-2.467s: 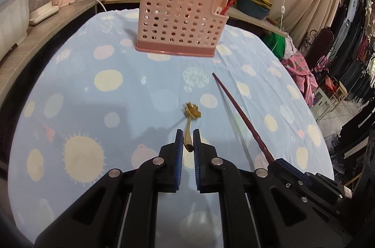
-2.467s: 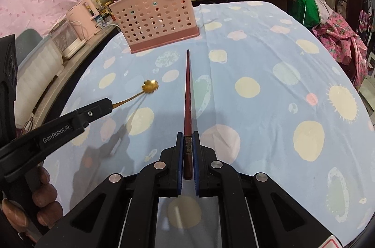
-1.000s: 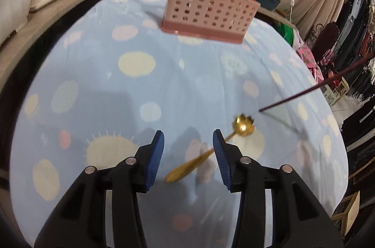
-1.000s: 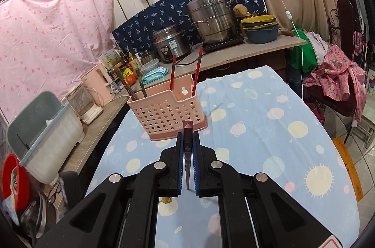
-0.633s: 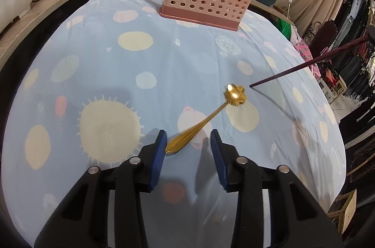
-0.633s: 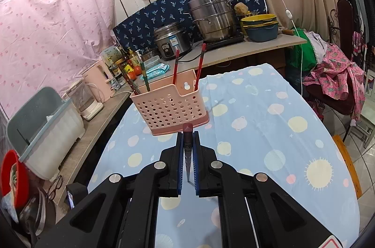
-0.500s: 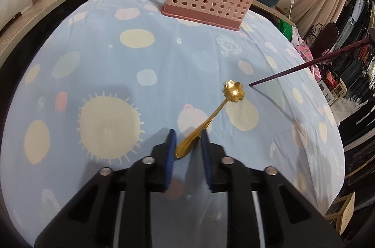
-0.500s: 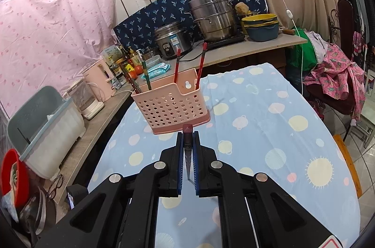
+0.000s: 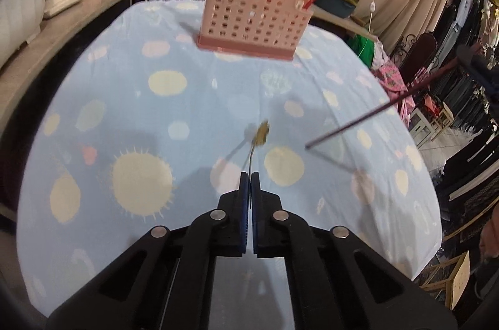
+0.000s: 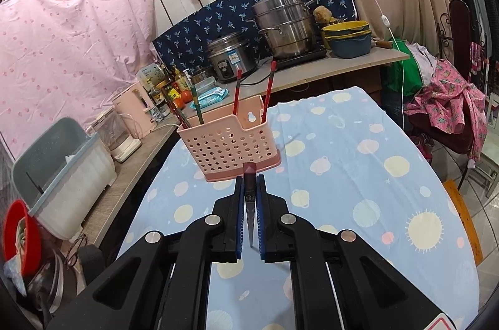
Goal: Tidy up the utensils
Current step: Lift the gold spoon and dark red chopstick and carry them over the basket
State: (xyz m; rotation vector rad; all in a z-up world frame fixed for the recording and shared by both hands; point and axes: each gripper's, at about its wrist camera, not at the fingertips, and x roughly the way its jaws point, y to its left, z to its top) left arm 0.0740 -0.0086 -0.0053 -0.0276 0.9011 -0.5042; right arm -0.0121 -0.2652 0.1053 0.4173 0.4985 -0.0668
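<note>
Left wrist view: my left gripper pinches the gold flower-bowled spoon above the spotted blue tablecloth; my right gripper clamps a dark red chopstick before the pink perforated plastic basket.

Surface draped in a pale blue cloth printed with cream dots and suns. Behind it, a side counter carries a stacked steel steamer pot, a rice cooker, nested yellow and blue bowls, bottles and a blue wipes packet. Farther left stand a pink kettle and a grey lidded bin. A pink dotted curtain hangs behind; a floral garment lies over a chair at right.
</note>
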